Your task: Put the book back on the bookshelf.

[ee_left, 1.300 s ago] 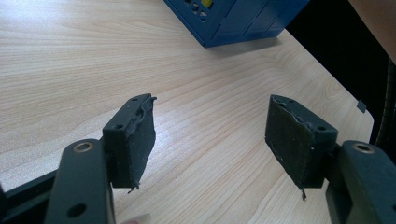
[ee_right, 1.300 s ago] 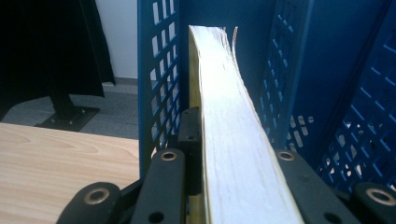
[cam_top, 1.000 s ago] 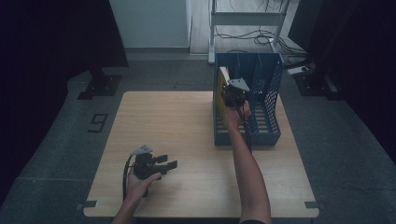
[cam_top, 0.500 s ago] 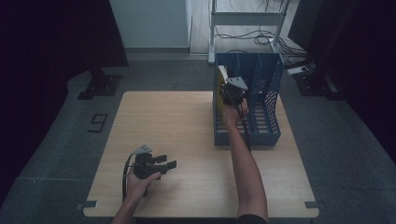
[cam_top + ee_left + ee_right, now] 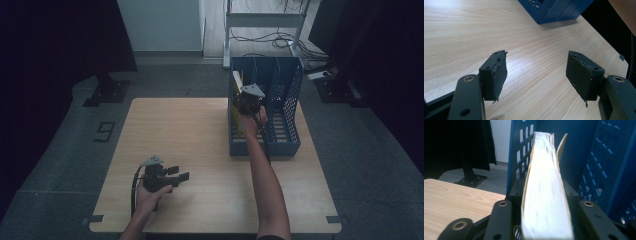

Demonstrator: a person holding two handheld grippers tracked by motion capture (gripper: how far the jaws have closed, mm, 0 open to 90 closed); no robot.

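Right tool (image 5: 248,96) clamped tight on a thick book (image 5: 544,195), white page edges up, yellow cover at the side. Book held on edge inside the leftmost slot of the blue file rack (image 5: 290,100), close beside the rack's left wall (image 5: 520,152). Rack standing on the far right part of the wooden worktop (image 5: 200,140). Left tool (image 5: 536,75) resting low near the front left of the worktop, wide open, nothing in its grip, just bare wood between the two dark pads (image 5: 496,75). Possible trouble from here: book tipping over if let go while leaning, since the slot looks wider than the book. Pages could fan out and catch on the holes in the rack wall. Cover could bend if pushed down crooked. Rack might slide or rock on the smooth wood if bumped sideways, with the left tool well apart from it and giving no help. Best kept straight and lowered slowly.
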